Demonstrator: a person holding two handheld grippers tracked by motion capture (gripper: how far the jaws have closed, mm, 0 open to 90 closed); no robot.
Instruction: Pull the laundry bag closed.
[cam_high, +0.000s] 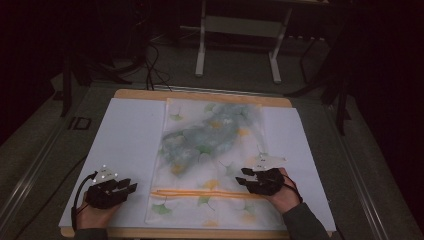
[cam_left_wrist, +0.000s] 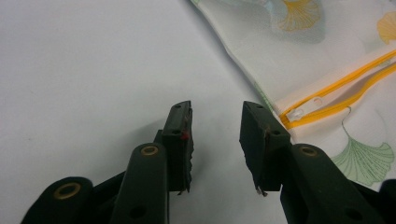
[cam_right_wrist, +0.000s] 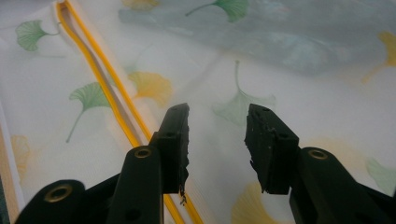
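A see-through bag (cam_high: 210, 150) printed with green and yellow ginkgo leaves lies flat on a white sheet (cam_high: 130, 135). An orange zip strip (cam_high: 200, 193) runs across its near end. My left gripper (cam_high: 131, 187) rests on the sheet just left of the bag, open and empty. In the left gripper view its jaws (cam_left_wrist: 215, 122) stand apart over bare sheet, with the zip's end (cam_left_wrist: 336, 91) just to the right. My right gripper (cam_high: 242, 176) hovers over the bag's right side beyond the zip, open. Its jaws (cam_right_wrist: 218, 122) frame only the printed bag (cam_right_wrist: 280, 93), with the zip (cam_right_wrist: 100, 79) to their left.
The white sheet covers a wooden table (cam_high: 200, 95) whose far edge shows. Behind it stands a white table frame (cam_high: 201, 45) on a grey floor with dark cables (cam_high: 155, 70). A bluish-grey mass shows inside the bag's far half (cam_high: 215, 130).
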